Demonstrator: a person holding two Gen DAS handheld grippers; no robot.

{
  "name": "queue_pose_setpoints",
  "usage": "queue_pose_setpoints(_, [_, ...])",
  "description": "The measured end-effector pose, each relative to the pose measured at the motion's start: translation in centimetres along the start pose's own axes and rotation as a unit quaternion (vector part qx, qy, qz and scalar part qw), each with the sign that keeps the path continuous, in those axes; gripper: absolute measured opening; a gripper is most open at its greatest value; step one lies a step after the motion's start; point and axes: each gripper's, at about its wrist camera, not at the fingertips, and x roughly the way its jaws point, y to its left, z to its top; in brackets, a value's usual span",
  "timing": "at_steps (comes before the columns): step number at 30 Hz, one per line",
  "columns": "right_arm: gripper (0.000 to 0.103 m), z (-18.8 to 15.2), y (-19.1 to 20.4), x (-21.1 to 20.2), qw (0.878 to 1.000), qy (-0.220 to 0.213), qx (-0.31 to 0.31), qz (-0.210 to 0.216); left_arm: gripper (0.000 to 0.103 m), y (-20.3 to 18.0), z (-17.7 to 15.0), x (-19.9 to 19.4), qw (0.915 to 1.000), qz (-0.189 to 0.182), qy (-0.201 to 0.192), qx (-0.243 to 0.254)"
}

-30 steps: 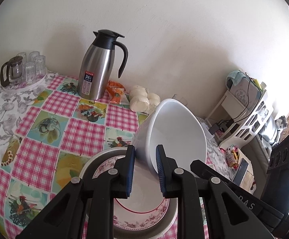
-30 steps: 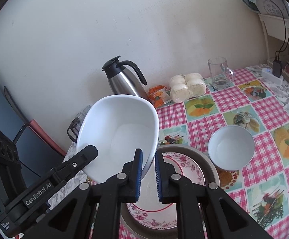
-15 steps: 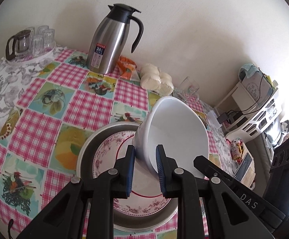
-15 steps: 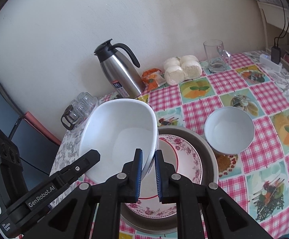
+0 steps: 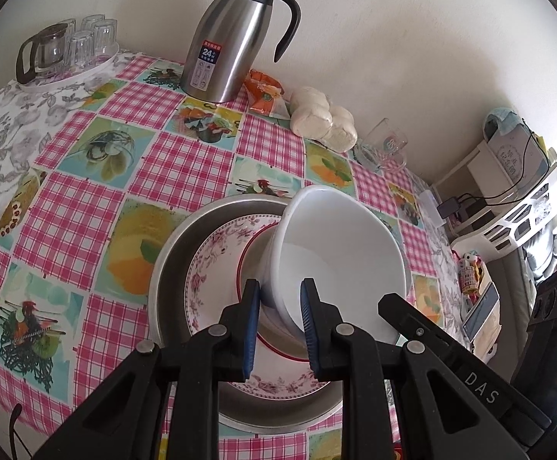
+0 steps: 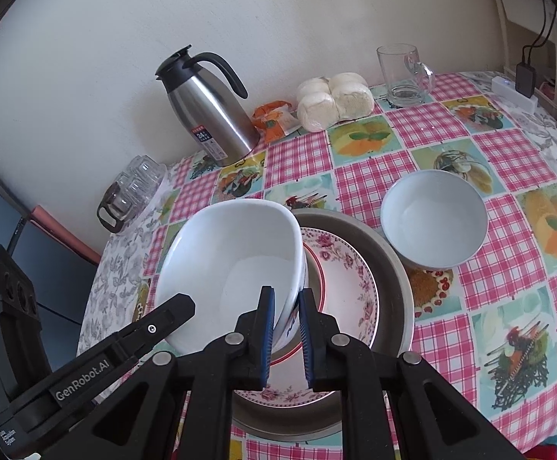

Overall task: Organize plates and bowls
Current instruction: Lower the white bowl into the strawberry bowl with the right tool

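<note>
The big white bowl (image 6: pixel 236 264) hangs tilted over the flowered plate (image 6: pixel 347 287) in the metal pan (image 6: pixel 389 268), its mouth facing up and toward the cameras. The left gripper (image 5: pixel 278 306) and right gripper (image 6: pixel 286 314) each clench opposite rims. Compared with a second ago, the bowl sits lower, nearer the plate.

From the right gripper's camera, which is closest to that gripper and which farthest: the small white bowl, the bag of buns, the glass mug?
Measured from the right gripper:
1. Small white bowl, just right of the stacked plates.
2. Bag of buns, at the back by the wall.
3. Glass mug, back right, beyond the buns.
</note>
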Motion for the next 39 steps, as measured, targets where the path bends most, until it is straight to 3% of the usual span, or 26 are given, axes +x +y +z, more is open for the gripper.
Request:
queue_pose_setpoints(11, [0.016,-0.2,-0.5,1.2,1.000,0.023,0.007,-0.009,0.022,0.1,0.0,0.8,0.9998,0.007,0.017,-0.005])
queue_pose_setpoints(39, [0.016,-0.1,-0.3,0.7,1.000,0.015,-0.002,-0.010,0.022,0.3,0.1,0.7,0.9998,0.009,0.016,-0.008])
